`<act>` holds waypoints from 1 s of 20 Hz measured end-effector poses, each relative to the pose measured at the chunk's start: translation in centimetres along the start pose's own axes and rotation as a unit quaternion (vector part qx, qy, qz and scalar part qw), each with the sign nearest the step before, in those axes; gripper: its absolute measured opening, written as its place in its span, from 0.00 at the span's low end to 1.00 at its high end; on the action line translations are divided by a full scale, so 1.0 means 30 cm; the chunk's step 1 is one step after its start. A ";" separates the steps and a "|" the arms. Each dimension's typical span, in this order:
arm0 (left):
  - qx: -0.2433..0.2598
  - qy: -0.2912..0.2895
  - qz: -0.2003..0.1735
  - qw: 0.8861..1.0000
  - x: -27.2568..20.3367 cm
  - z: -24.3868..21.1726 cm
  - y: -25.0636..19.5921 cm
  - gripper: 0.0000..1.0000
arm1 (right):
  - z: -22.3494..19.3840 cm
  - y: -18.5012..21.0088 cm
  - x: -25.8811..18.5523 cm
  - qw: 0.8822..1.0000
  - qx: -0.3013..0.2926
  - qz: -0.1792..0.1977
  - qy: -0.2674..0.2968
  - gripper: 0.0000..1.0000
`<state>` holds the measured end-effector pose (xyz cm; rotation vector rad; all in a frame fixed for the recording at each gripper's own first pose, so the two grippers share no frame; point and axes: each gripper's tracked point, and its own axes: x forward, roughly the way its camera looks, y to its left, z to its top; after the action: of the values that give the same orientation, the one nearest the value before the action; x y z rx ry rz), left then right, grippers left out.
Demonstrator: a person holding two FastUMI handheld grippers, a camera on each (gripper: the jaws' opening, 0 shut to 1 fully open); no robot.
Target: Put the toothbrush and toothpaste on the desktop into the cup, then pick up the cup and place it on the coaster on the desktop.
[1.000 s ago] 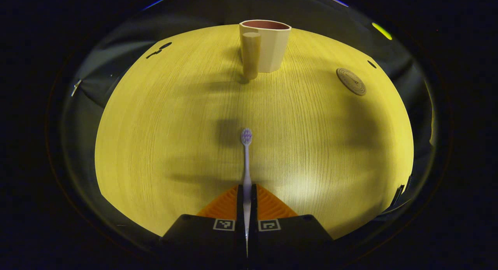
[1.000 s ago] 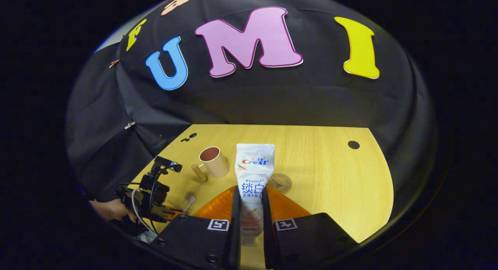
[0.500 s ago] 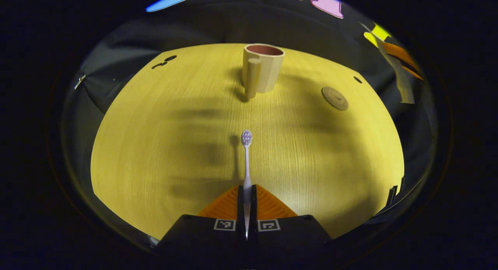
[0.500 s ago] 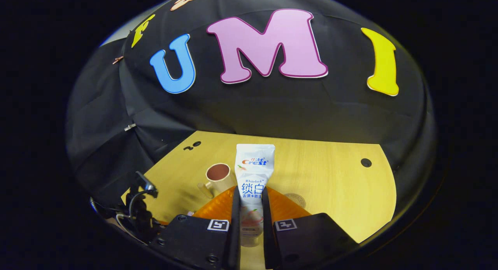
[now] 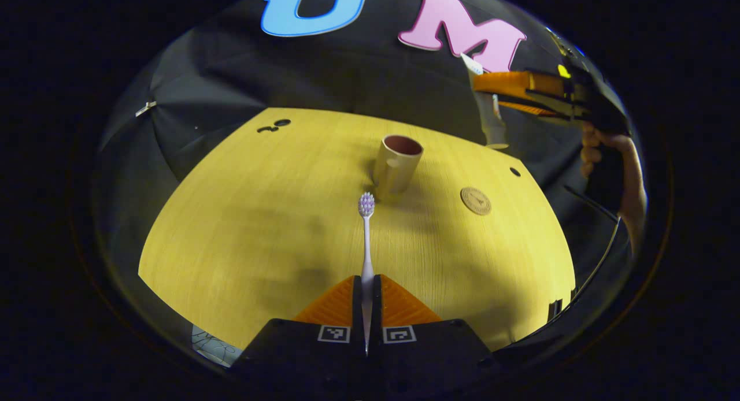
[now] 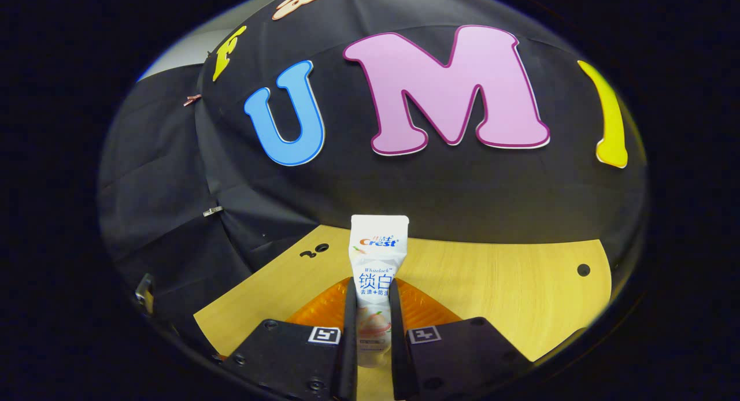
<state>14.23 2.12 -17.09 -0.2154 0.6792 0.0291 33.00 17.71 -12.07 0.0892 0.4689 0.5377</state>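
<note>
The left claw (image 5: pixel 366 285) pinches the toothbrush (image 5: pixel 366 239) between both fingers. The brush sticks out forward, with its bristle end up in the air above the counter (image 5: pixel 260 216). The right claw (image 6: pixel 370 326) squeezes the toothpaste (image 6: pixel 377 274) tube between its two fingers, and the tube points forward too. In the left gripper view, that right claw is high up on the far right, held by a hand (image 5: pixel 607 152), with the tube hanging down from it.

The cup (image 5: pixel 396 165) stands upright on the counter, far from the left claw. It looks empty inside. The coaster (image 5: pixel 476 200) lies flat to the right of the cup, a little apart from it, with nothing on it.

So both things are picked up, but nothing is in the cup yet. The brush and the tube both have to go in. Then the cup has to be lifted and set on the coaster.
</note>
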 end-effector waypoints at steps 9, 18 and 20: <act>-0.013 -0.064 0.004 0.998 -0.149 0.146 0.031 0.06 | 0.023 0.069 0.275 0.999 0.030 0.013 -0.030 0.27; -0.041 -0.151 0.045 0.987 -0.260 0.225 0.172 0.06 | -0.097 0.041 0.428 0.999 0.015 0.008 -0.039 0.28; -0.052 -0.158 0.046 0.985 -0.257 0.231 0.186 0.06 | -0.124 0.047 0.448 0.999 0.015 0.010 -0.037 0.28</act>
<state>11.97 9.34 -8.07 -0.2725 0.3706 0.1829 40.83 25.67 -20.58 0.1418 0.4033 0.5448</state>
